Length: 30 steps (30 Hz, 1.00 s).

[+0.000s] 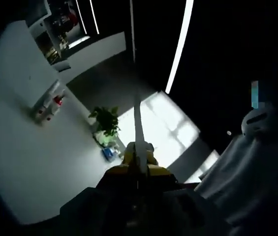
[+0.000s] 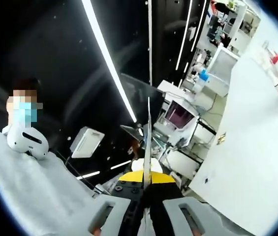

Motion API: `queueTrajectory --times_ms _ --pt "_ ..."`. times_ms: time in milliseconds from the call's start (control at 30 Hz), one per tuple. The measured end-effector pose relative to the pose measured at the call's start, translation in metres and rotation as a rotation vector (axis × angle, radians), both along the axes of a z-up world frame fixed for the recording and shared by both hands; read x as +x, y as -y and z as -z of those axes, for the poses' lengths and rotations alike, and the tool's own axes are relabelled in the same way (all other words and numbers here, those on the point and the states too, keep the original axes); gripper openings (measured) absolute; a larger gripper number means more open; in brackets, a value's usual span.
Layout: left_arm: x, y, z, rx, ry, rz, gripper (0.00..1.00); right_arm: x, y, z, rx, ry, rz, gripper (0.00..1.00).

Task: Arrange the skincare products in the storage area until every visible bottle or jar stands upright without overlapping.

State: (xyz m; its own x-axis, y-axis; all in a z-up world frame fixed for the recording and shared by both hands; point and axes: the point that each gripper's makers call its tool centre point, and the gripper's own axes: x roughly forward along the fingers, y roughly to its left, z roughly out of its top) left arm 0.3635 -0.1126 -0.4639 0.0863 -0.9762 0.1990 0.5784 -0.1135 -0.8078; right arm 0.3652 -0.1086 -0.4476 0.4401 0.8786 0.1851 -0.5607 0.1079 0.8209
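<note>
Left gripper view, nearest: the left gripper (image 1: pixel 139 147), yellow-and-black bodied, is seen with its two pale jaws pressed flat together into one thin blade; it is clenched with nothing between the jaws. At lower right a person's pale grey sleeve (image 1: pixel 247 177) is seen, with a white headset-like device (image 1: pixel 257 120) above it. Just beyond the jaws a small blue object (image 1: pixel 109 154) and a green potted plant (image 1: pixel 107 120) are placed at the edge of a broad white table surface (image 1: pixel 25 162). Well apart from the gripper, on that surface, a small cluster of clear skincare bottles with red caps (image 1: pixel 50 103) is seen; whether they stand or lie cannot be told. Farthest, a dark shelf unit (image 1: pixel 60 24) and a long white ceiling light strip (image 1: pixel 180 44) are noted.

Right gripper view, nearest: the right gripper (image 2: pixel 147 147) is likewise closed, jaws met edge to edge, nothing held. A grey cloth-covered area (image 2: pixel 25 191) lies at lower left. Farther off, a cluttered workstation with a monitor (image 2: pixel 180 115) is seen. The same red-capped bottles (image 2: pixel 276 73) appear far off on a white surface (image 2: pixel 247 162), too small for detail.
</note>
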Motion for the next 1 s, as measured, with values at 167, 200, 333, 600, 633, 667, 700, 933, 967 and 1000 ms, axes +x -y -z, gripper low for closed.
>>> queueTrajectory --times_ms 167,200,333,600,633,667,700,933,967,1000 --pt "-0.013 0.0 -0.005 -0.03 -0.011 0.081 0.0 0.002 -0.006 0.005 -0.008 -0.014 0.003 0.0" --pt "-0.011 -0.001 -0.003 -0.019 -0.006 0.064 0.0 0.003 -0.006 0.005 0.001 -0.028 -0.005 0.0" --pt "-0.01 -0.002 -0.001 -0.003 0.018 0.055 0.0 0.001 -0.005 0.005 -0.001 -0.039 -0.022 0.0" --pt "0.015 -0.014 0.002 -0.023 -0.074 -0.048 0.0 0.009 0.031 0.025 -0.209 0.012 0.12 0.35" --pt "0.015 -0.014 0.002 -0.025 -0.075 -0.049 0.0 0.007 0.036 0.03 -0.281 0.039 0.129 0.37" --pt "0.016 -0.014 0.002 -0.025 -0.081 -0.05 0.0 0.007 0.04 0.031 -0.325 0.06 0.147 0.37" --pt "0.015 -0.012 0.003 -0.021 -0.091 -0.049 0.0 0.006 0.043 0.033 -0.362 0.082 0.16 0.36" --pt "0.006 0.001 0.012 0.043 -0.124 0.0 0.0 0.007 0.073 0.061 -0.732 0.197 0.313 0.59" --pt "0.007 0.001 0.013 0.051 -0.127 -0.005 0.0 0.007 0.075 0.064 -0.782 0.21 0.323 0.64" --pt "0.009 0.001 0.014 0.057 -0.13 -0.012 0.0 0.007 0.076 0.064 -0.814 0.243 0.335 0.67"
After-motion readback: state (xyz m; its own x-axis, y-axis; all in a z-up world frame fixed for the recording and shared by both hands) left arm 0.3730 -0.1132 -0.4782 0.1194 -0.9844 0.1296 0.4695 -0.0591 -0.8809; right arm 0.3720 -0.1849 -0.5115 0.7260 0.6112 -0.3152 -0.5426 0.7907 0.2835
